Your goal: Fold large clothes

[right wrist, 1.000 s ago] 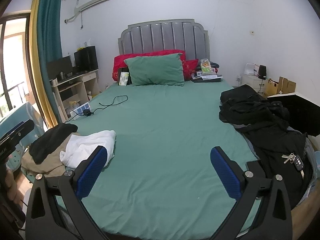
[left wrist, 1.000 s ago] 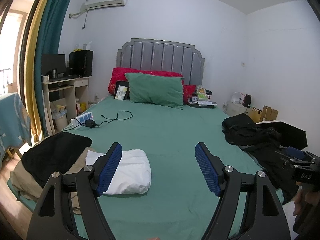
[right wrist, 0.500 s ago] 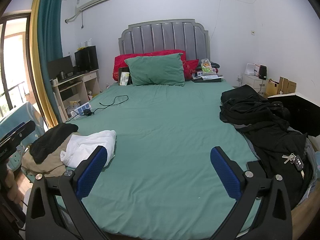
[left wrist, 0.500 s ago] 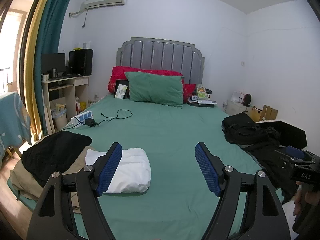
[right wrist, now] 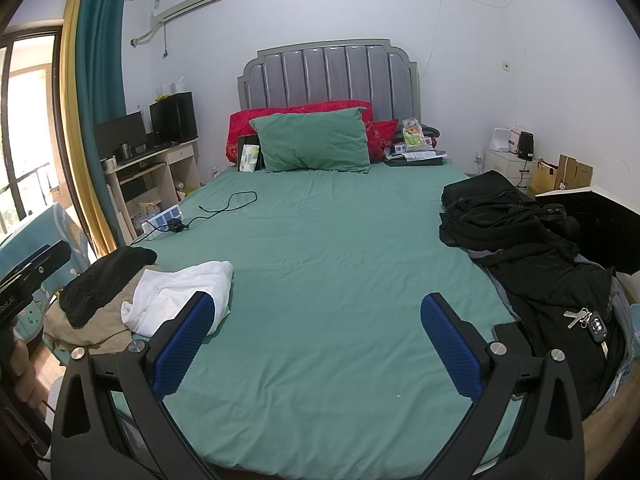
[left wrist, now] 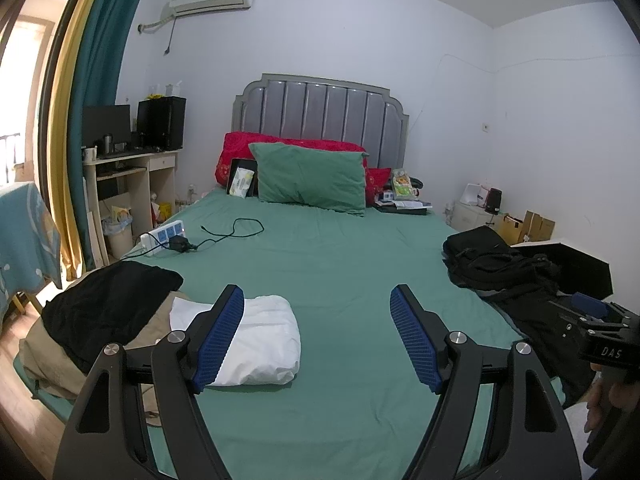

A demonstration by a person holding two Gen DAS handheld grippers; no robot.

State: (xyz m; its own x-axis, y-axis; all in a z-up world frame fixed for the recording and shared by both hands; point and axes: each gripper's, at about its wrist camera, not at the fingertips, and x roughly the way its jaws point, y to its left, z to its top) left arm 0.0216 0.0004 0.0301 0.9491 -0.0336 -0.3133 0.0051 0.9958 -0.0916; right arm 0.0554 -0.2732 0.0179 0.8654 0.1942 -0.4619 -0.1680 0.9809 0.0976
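Hovering released over the bed (right wrist: pixel 320 280), both tools hold nothing; the black clothes heap (right wrist: pixel 552 280) lies rightward, nearer the right tool (right wrist: pixel 316 344) than the left tool (left wrist: pixel 316 340).

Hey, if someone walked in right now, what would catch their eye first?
The wide green bed, bare in the middle. A white garment lies folded at its left edge beside dark and tan clothes; a black clothes heap with keys covers the right edge.
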